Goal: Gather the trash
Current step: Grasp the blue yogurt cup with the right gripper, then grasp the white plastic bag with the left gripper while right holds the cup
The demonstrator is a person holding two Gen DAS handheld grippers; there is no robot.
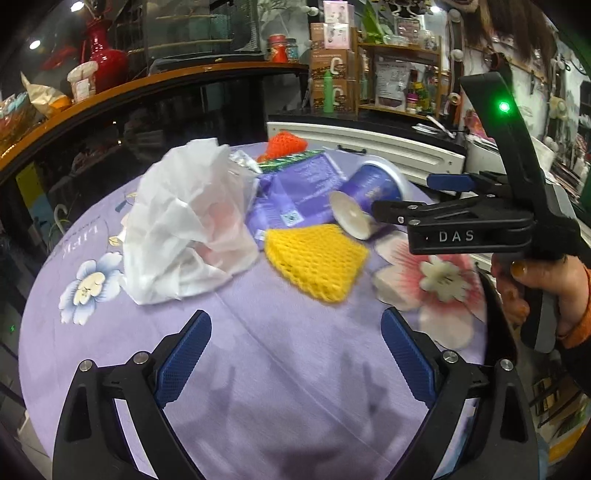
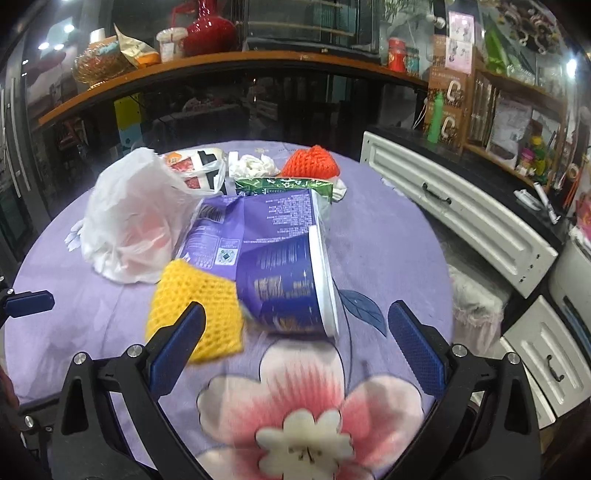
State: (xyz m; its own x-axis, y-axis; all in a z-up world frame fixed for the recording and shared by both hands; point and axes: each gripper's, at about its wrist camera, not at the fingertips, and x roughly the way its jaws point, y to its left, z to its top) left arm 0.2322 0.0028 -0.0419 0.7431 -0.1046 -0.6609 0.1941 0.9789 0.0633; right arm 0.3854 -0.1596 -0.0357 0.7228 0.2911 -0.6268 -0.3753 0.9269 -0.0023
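Note:
A round table under a lilac flowered cloth (image 1: 258, 369) holds the trash. There is a crumpled white plastic bag (image 1: 184, 221), a yellow foam net (image 1: 317, 266), a flattened purple wrapper (image 1: 295, 192) and a purple cup (image 2: 288, 284) lying on its side. An orange foam net (image 2: 310, 162), a green wrapper (image 2: 284, 184) and a wad of tissue (image 2: 255, 164) lie further back. My left gripper (image 1: 295, 325) is open over bare cloth, short of the bag and yellow net. My right gripper (image 2: 295, 314) is open, its pads apart on either side of the cup and not touching it.
A white cabinet with drawers (image 2: 461, 210) stands close to the table's right side. Behind runs a wooden counter (image 2: 221, 70) with a red vase (image 2: 210, 29) and jars. A person's hand (image 1: 546, 280) holds the right gripper's handle.

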